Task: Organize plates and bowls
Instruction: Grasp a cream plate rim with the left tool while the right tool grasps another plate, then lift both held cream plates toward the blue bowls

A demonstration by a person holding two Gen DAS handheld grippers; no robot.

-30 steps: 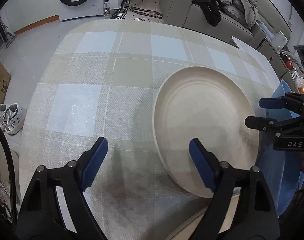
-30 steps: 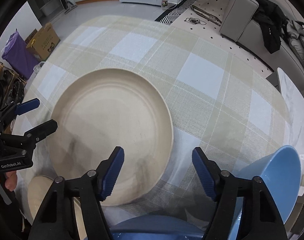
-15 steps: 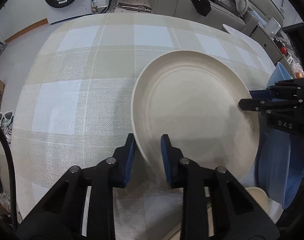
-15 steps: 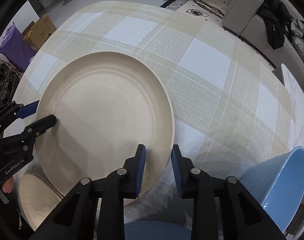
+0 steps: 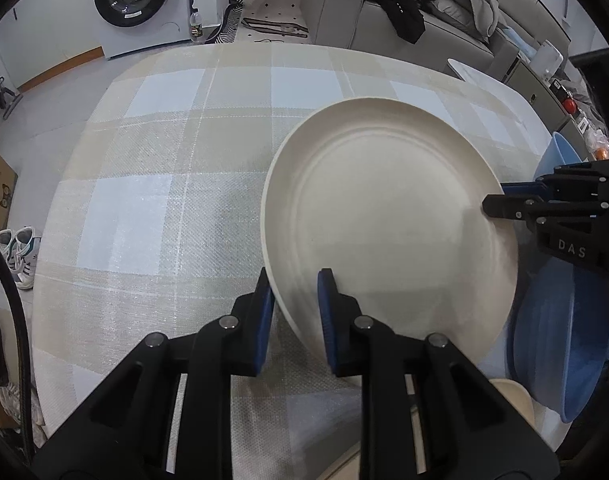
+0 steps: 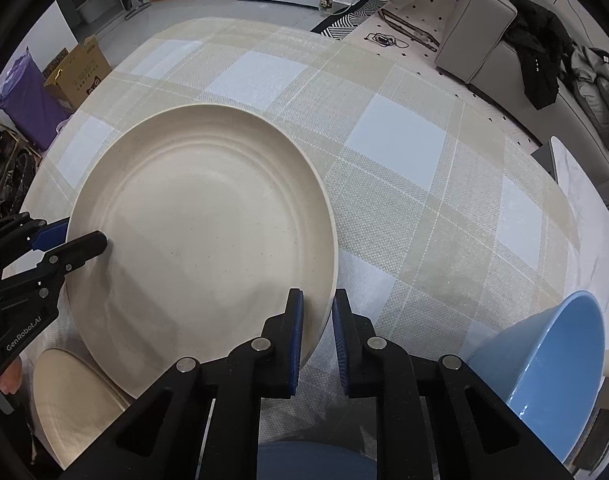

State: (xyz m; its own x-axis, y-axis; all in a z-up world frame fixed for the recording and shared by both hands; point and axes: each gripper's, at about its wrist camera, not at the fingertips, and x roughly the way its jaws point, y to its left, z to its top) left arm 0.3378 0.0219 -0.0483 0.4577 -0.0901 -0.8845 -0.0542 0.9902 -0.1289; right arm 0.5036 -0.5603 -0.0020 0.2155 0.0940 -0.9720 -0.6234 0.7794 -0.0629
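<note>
A large cream plate [image 5: 384, 220] [image 6: 208, 232] lies on the checked tablecloth [image 5: 164, 168], gripped from two opposite sides. My left gripper [image 5: 294, 298] is shut on its near-left rim, one blue pad under the edge and one inside. My right gripper [image 6: 318, 318] pinches the plate's near-right rim, its jaws still closing with the rim pressed between the pads. Each gripper shows in the other's view: the right gripper [image 5: 500, 200] and the left gripper [image 6: 84, 246]. Whether the plate is off the cloth I cannot tell.
A blue bowl [image 6: 544, 364] stands at the near right of the table, and another blue dish [image 5: 556, 344] sits beside the plate. A small cream plate [image 6: 72, 400] lies at the near left. A sofa [image 6: 484, 40] stands beyond the table.
Both grippers went from wide open to shut on the cream plate's rim, one on each side. The plate now looks nearer and larger in both views.
</note>
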